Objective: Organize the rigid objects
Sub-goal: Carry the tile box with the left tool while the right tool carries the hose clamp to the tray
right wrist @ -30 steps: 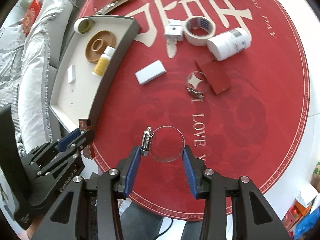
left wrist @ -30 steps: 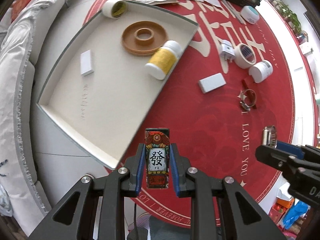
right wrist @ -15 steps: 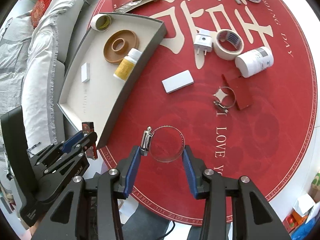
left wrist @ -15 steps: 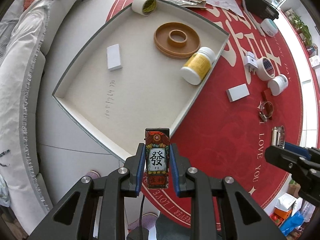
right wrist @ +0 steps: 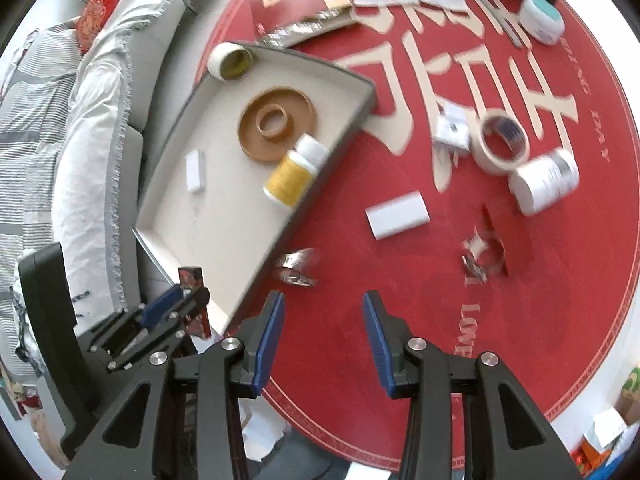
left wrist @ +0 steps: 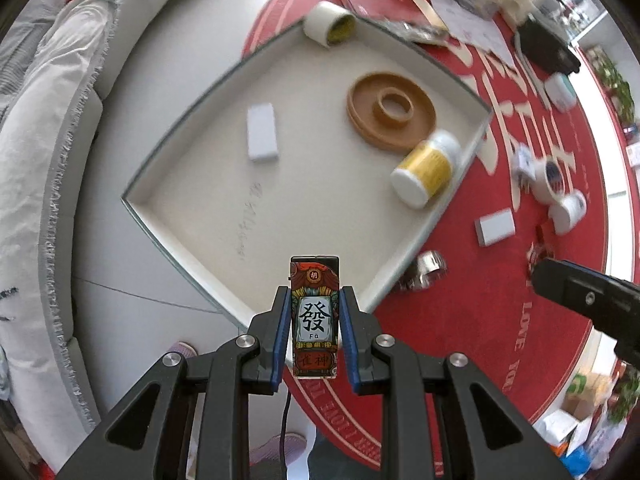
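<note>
My left gripper [left wrist: 314, 328], bottom centre of its view, pinches a small rectangular block with a colourful mahjong print [left wrist: 315, 312] over the near corner of the white fan-shaped tray [left wrist: 192, 216]. Right of the tray's edge, a silver metal hose clamp [right wrist: 296, 268] lies on the red round tablecloth [right wrist: 440, 320]. My right gripper [right wrist: 324, 328] stands apart, empty.

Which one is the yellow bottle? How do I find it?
Find the white tray at the red tablecloth's edge. The yellow bottle lies on its side there, beside the brown ring dish. Only it has a yellow label and white cap.
</note>
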### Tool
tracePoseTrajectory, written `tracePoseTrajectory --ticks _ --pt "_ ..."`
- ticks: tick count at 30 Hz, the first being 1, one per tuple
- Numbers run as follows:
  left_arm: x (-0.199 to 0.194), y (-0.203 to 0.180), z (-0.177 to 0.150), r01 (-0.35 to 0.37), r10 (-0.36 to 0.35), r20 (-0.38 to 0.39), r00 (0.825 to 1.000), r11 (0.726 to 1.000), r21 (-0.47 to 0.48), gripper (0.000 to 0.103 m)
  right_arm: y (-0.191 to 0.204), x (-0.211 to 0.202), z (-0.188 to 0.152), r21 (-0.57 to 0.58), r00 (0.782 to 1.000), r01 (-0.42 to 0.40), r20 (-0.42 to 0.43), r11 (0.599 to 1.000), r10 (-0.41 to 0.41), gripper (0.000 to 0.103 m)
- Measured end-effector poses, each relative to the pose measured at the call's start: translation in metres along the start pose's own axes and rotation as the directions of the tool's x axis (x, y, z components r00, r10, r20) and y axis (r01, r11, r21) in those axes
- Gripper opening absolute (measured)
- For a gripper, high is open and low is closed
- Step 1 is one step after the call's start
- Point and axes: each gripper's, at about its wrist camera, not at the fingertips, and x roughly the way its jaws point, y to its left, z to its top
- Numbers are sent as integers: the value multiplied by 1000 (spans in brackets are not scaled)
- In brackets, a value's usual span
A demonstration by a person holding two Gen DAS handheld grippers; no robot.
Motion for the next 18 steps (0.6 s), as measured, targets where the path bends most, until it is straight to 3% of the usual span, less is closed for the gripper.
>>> tracePoseTrajectory --ticks 5,8,11,18 --pt "-2 12 12 -11 12 26 1000 1000 -24 26 8 -2 18 -26 1000 8 27 1000 -8 44" --pt "1 20 13 -18 18 19 1000 999 -34 26 8 15 11 -79 999 48 -19 996 -50 46" --pt "5 23 9 -15 15 3 1000 999 -45 26 7 43 -2 -119 992 86 -78 989 -96 72" --pt "14 23 4 -17 17 -17 1000 999 -32 26 31 93 -7 -347 978 168 -57 923 -200 72"
